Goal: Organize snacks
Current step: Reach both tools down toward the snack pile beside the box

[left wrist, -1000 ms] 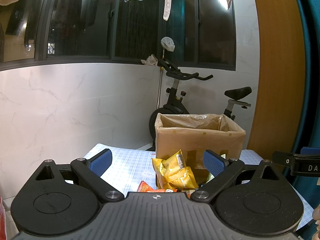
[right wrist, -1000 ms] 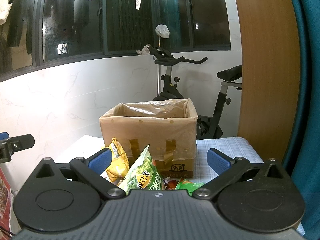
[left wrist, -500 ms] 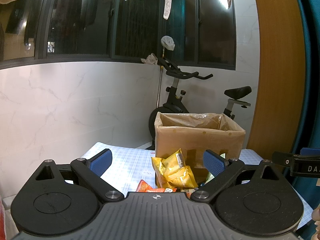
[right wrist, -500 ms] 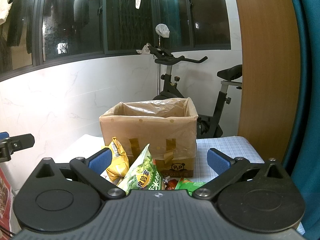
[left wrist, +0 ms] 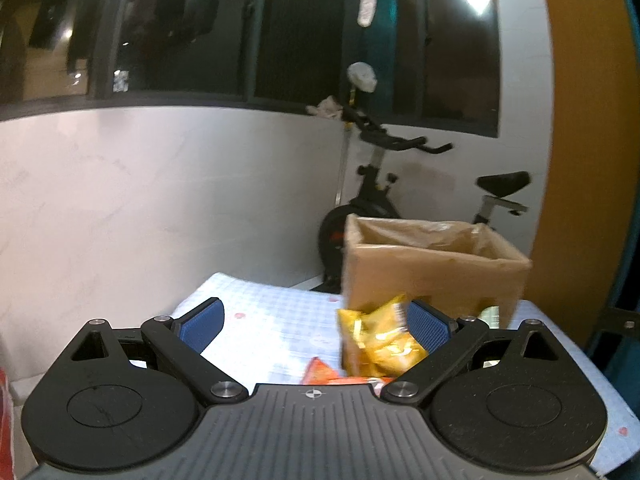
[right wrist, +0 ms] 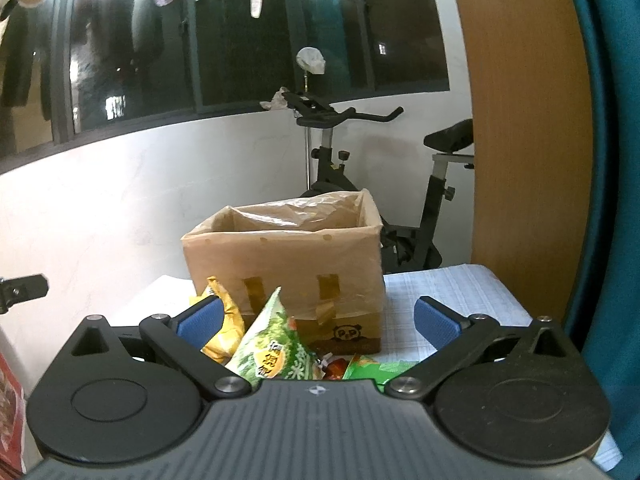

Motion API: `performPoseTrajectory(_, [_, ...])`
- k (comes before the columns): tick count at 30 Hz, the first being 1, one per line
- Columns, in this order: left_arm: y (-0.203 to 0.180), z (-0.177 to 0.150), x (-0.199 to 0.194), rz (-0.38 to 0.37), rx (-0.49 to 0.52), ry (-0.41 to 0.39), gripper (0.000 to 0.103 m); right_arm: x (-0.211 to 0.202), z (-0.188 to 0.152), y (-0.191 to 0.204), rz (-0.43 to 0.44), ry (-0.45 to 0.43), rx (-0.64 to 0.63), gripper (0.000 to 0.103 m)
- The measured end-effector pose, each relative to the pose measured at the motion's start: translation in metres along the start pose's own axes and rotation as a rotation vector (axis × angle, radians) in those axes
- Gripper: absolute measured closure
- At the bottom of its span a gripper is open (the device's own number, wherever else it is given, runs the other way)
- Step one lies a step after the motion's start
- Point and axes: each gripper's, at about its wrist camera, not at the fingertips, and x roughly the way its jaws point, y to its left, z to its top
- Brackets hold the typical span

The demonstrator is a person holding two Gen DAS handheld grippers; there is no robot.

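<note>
- The left gripper (left wrist: 316,322) has its two blue-padded fingers (left wrist: 202,322) spread wide and holds nothing; bare checked cloth lies between them.
- The right gripper (right wrist: 318,322) is likewise wide apart and empty.
- Just beside the left gripper's right pad stands a crumpled yellow snack bag (left wrist: 378,338), leaning against the brown cardboard box lined with clear plastic (left wrist: 432,276); an orange packet (left wrist: 320,372) lies flat in front of it, near the table's front edge.
- From the right wrist view, a green pyramid-shaped snack bag (right wrist: 272,346) stands between the fingers, with the yellow bag (right wrist: 222,330) behind the left pad, a small red wrapper (right wrist: 334,366) and a flat green packet (right wrist: 370,364) beside it: five snacks counted, all outside the box.
- The one box, open at the top, sits toward the table's far edge.
- The white-checked tablecloth (right wrist: 452,292) is bare at the right edge and at the far left corner.
- A black exercise bike (right wrist: 404,184) stands behind the table.
</note>
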Motion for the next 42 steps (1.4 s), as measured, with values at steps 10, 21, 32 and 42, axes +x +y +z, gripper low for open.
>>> performPoseTrajectory(10, [0.015, -0.015, 0.043, -0.064, -0.062, 0.006, 0.004, 0.04, -0.017, -0.029, -0.035, 0.051, 0.065, 0.0])
performPoseTrajectory(21, [-0.038, -0.072, 0.116, -0.181, 0.151, 0.159, 0.004, 0.083, -0.039, -0.045, -0.069, 0.145, 0.081, 0.0])
performPoseTrajectory(32, [-0.038, -0.09, 0.168, -0.112, 0.233, 0.245, 0.004, 0.11, -0.058, -0.057, -0.085, 0.226, 0.117, 0.0])
performPoseTrajectory(42, [-0.039, -0.093, 0.197, -0.057, 0.213, 0.277, 0.005, 0.12, -0.073, -0.073, -0.125, 0.273, 0.128, 0.001])
